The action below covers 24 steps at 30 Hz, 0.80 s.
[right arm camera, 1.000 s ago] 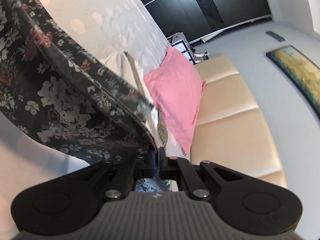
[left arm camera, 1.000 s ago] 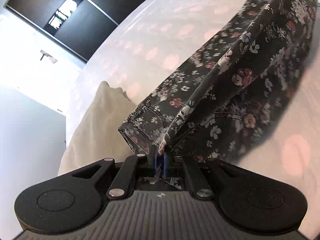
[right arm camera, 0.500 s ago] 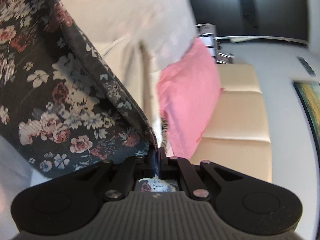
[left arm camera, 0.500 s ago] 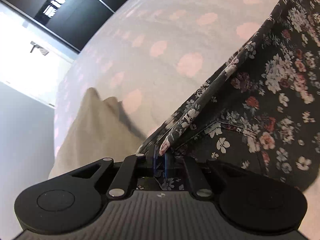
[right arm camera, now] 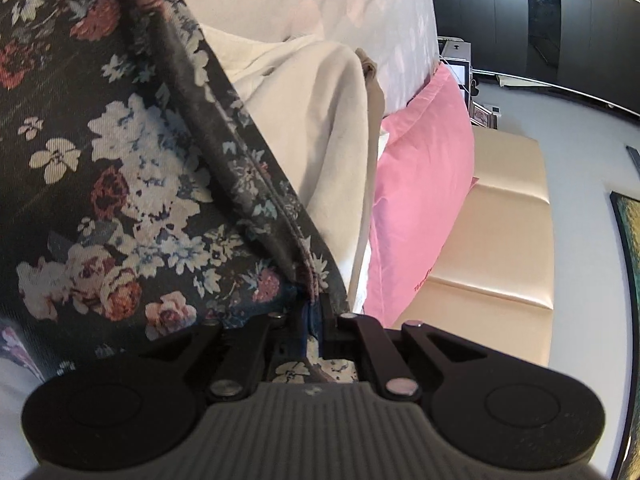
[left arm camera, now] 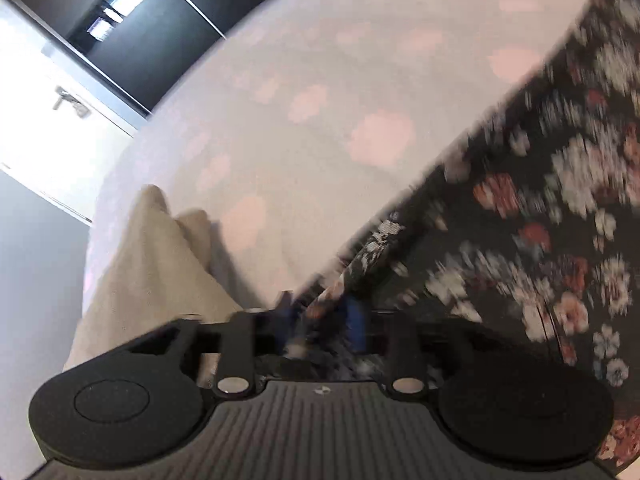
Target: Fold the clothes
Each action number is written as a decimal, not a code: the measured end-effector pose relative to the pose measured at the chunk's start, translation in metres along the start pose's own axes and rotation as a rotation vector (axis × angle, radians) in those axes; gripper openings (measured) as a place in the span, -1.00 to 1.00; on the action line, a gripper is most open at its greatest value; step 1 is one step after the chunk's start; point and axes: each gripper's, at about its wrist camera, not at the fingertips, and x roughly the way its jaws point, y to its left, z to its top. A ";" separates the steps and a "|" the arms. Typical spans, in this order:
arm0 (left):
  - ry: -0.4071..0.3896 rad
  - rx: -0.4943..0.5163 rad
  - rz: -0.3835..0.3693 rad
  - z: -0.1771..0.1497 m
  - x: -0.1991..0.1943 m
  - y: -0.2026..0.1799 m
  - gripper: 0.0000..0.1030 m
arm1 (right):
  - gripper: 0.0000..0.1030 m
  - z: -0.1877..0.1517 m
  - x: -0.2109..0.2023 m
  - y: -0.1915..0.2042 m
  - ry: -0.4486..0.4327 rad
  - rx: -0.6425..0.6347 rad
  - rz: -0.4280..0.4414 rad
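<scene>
Lettering on pink pillow (right arm camera: 420, 184) unreadable; floral garment (right arm camera: 120, 168) beside it.

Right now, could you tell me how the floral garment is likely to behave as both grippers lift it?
Probably floppy: the floral garment drapes and folds where the right gripper pinches its seam. Likely light, since it hangs from small pinches. It may slip from the left gripper, whose blurred fingers look parted.

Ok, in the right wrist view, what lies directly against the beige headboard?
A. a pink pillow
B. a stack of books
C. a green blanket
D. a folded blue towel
A: a pink pillow leans against the beige headboard, just beyond the cream garment.
</scene>
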 end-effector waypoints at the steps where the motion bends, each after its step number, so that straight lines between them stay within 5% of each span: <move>1: -0.032 -0.021 0.008 -0.002 -0.007 0.006 0.01 | -0.83 -0.003 -0.002 -0.005 -0.009 0.029 0.007; 5: -0.079 -0.106 0.015 -0.016 -0.033 0.033 0.16 | -0.71 -0.017 -0.012 -0.024 -0.044 0.143 0.035; 7: -0.076 -0.151 0.014 -0.025 -0.042 0.045 0.17 | -0.29 -0.023 -0.017 -0.033 -0.062 0.200 0.049; 9: -0.056 -0.196 0.019 -0.034 -0.044 0.052 0.17 | -0.07 -0.030 -0.022 -0.043 -0.079 0.257 0.062; 14: -0.009 -0.303 0.033 -0.058 -0.050 0.064 0.17 | -0.01 -0.047 -0.033 -0.067 -0.121 0.405 0.100; 24: 0.021 -0.314 -0.027 -0.076 -0.077 0.012 0.17 | -0.05 -0.156 -0.024 -0.113 -0.075 1.144 0.440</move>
